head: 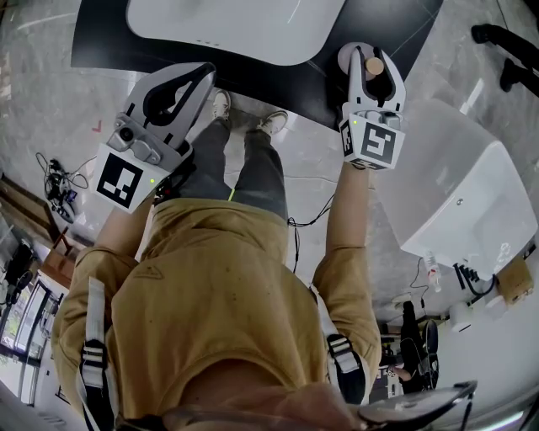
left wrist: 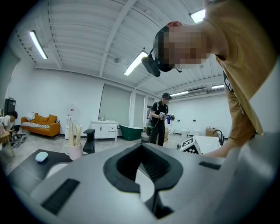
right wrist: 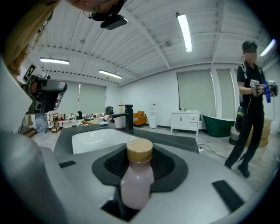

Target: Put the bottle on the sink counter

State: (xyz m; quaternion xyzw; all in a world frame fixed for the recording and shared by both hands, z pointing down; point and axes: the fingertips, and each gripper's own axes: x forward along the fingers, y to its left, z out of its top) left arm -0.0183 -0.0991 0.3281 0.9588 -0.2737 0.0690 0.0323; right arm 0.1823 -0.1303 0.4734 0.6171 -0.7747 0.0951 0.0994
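In the right gripper view a pale pink bottle (right wrist: 136,181) with a tan cap stands upright between the dark pads. My right gripper (right wrist: 141,162) is shut on it. In the head view the same bottle (head: 373,66) shows inside the right gripper (head: 369,55), at the near edge of the dark sink counter (head: 101,34) with its white basin (head: 236,21). A black faucet (right wrist: 128,117) stands behind the basin (right wrist: 94,138). My left gripper (head: 200,77) hangs left of it, over the floor by the counter's edge. Its jaws (left wrist: 142,154) are shut with nothing in them.
A person in black (right wrist: 250,109) stands to the right with other grippers, on open floor. A white tub (head: 472,202) lies at my right. A cup (left wrist: 74,149) with tall sticks sits on the counter. Cables (head: 52,172) trail on the floor at left.
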